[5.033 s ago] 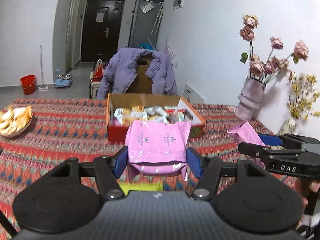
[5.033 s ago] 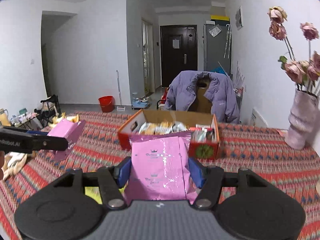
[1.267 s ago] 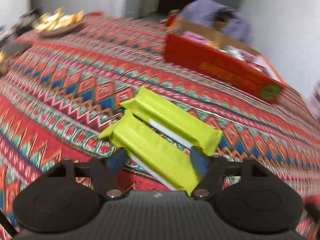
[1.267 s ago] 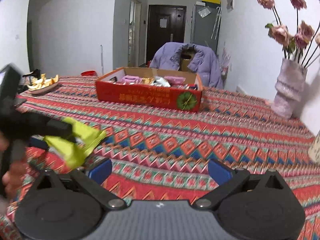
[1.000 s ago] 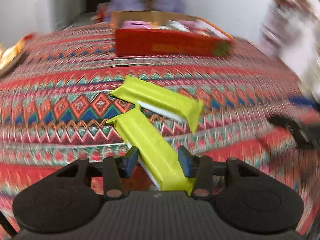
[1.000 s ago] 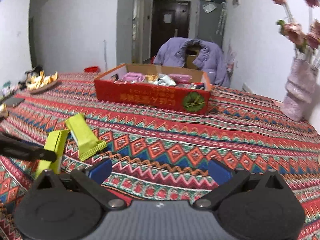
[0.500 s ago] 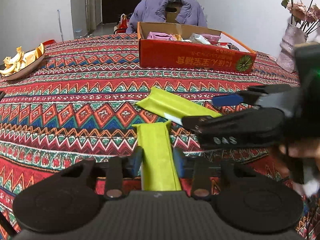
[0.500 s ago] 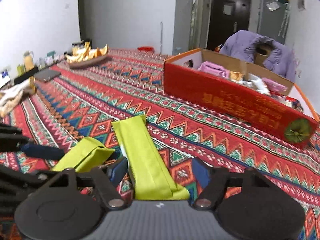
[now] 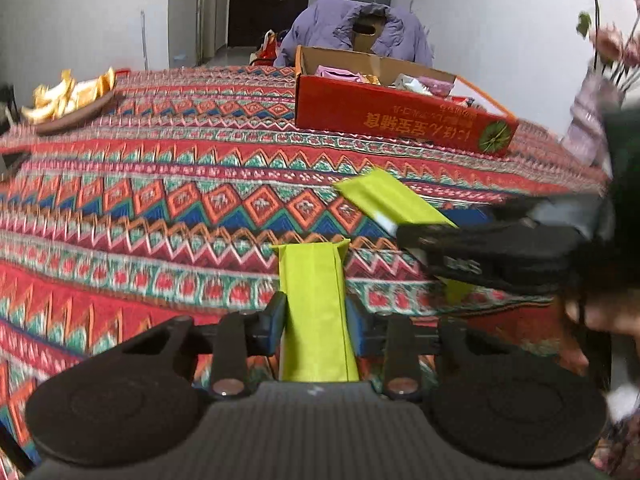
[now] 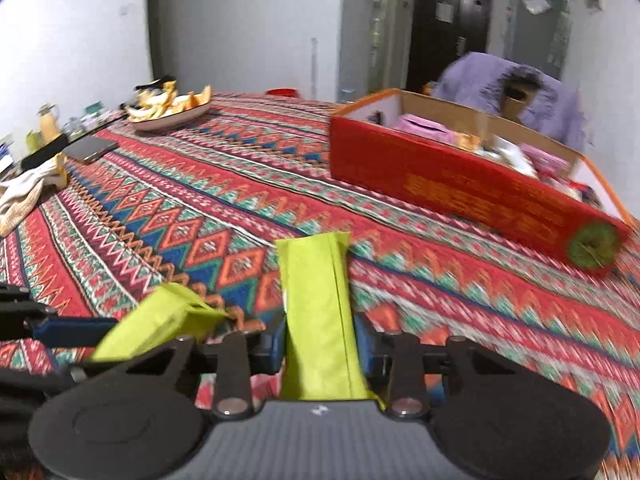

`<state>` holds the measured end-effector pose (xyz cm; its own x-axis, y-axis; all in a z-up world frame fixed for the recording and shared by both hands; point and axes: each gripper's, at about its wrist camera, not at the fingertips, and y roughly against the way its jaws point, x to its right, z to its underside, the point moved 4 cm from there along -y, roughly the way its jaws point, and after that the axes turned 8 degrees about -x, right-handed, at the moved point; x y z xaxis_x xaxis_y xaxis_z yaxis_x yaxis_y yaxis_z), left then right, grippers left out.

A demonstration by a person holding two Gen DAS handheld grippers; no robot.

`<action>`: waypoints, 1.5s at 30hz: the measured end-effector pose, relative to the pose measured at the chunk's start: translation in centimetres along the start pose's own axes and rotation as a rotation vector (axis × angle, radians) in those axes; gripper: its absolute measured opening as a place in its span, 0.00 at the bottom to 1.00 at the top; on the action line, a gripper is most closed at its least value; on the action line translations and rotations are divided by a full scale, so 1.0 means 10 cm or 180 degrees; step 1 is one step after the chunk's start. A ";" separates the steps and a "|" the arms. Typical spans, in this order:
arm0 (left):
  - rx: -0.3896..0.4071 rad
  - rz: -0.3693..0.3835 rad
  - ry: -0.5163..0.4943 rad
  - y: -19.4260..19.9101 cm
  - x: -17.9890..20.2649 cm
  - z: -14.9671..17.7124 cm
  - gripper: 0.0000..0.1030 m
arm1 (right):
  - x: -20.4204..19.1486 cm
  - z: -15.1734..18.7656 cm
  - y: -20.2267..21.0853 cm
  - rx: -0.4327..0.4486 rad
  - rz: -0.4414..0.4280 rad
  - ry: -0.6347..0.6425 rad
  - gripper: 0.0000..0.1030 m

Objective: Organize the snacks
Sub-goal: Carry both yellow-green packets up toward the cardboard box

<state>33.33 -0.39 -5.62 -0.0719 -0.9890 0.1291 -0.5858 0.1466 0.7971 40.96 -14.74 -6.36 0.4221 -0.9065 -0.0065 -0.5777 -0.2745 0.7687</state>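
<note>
Two yellow-green snack packets are in hand over the patterned tablecloth. My left gripper (image 9: pixel 315 322) is shut on one packet (image 9: pixel 312 280), which points straight ahead between the blue pads. In the right wrist view, the right gripper (image 10: pixel 318 346) has its jaws closing on the other packet (image 10: pixel 316 288), pads against both its sides. The left-held packet (image 10: pixel 160 320) shows low at the left, beside the left gripper's fingers (image 10: pixel 72 330). The right gripper's fingers (image 9: pixel 480 256) cross the left wrist view, over the second packet (image 9: pixel 384 200). The red snack box (image 9: pixel 400 116) (image 10: pixel 460 188) stands open farther back, with pink and silver packs inside.
A plate of orange peels (image 9: pixel 68 96) (image 10: pixel 172 112) sits at the far left of the table. A dark flat device (image 10: pixel 90 148) and a cloth (image 10: pixel 24 196) lie near the left edge. A vase with flowers (image 9: pixel 588 120) stands right. A purple jacket (image 9: pixel 352 24) hangs behind the box.
The right gripper came in from the right and closed its wide-open jaws around the second packet. The left gripper tightened on its packet and shifted slightly.
</note>
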 end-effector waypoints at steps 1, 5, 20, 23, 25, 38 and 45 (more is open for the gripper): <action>0.0021 0.0034 0.0042 0.07 0.00 0.03 0.31 | 0.02 0.08 0.10 0.0024 0.0031 -0.0049 0.32; 0.0151 0.0114 0.0050 0.37 0.07 0.17 0.31 | 0.05 0.43 0.56 0.0124 0.0166 -0.0234 0.32; 0.0476 0.0243 -0.0232 0.91 0.60 0.31 0.31 | 0.23 1.12 1.65 0.0431 0.0728 -0.0507 0.32; 0.0412 0.0225 -0.0224 0.84 0.61 0.27 0.31 | 0.26 1.09 1.62 0.0434 0.0711 -0.0509 0.32; 0.0368 0.0247 -0.0203 0.80 0.62 0.23 0.31 | 0.29 1.08 1.59 0.0415 0.0683 -0.0519 0.32; 0.0595 0.0243 -0.0254 0.68 0.60 -0.47 0.31 | 0.68 0.51 1.45 0.0572 0.0622 -0.0541 0.32; 0.0881 0.0220 -0.0440 0.63 0.70 -1.14 0.31 | 1.05 -0.11 1.31 0.0712 0.0591 -0.0522 0.33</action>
<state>38.34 -6.17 6.99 -0.2170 -0.9728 0.0808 -0.7719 0.2217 0.5959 38.53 -27.52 4.36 0.1877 -0.9822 0.0035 -0.7810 -0.1470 0.6070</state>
